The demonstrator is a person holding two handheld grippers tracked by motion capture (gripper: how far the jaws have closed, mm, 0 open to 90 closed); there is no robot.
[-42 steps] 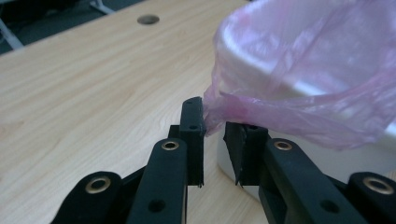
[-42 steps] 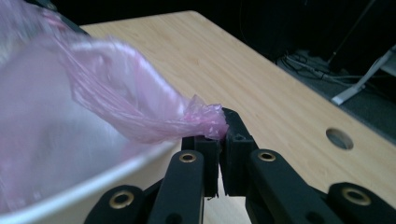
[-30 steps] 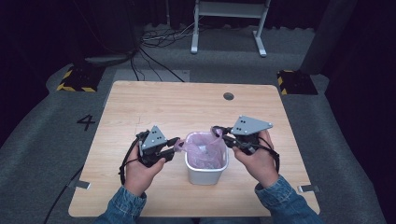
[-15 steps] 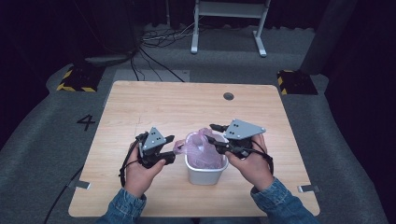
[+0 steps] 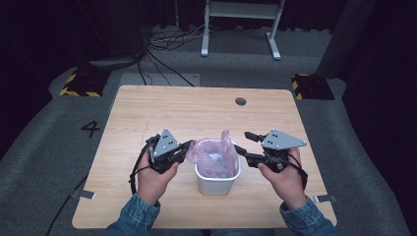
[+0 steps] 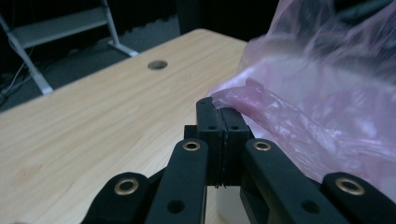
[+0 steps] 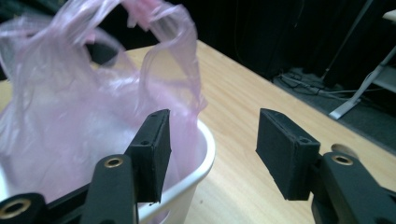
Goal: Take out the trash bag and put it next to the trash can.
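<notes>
Looks like bin-lining: left gripper (image 6: 219, 140) has its jaws pinched on the thin pink plastic bag (image 5: 212, 152) in the small white plastic bin (image 5: 216, 183), while right gripper (image 7: 212, 149), jaws wide open, probably needs to grab the opposite edge next.

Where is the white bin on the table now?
In the high view, the bin stands near the table's front edge, between the left gripper and right gripper.

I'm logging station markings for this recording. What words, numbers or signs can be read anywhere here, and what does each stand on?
"4": dark numeral on the grey floor, left of the table.
Yellow and black hazard stripes, no wording: on the dark floor blocks at far left and far right.
No readable print on the pink bag, white bin or the grippers' grey plates.
</notes>
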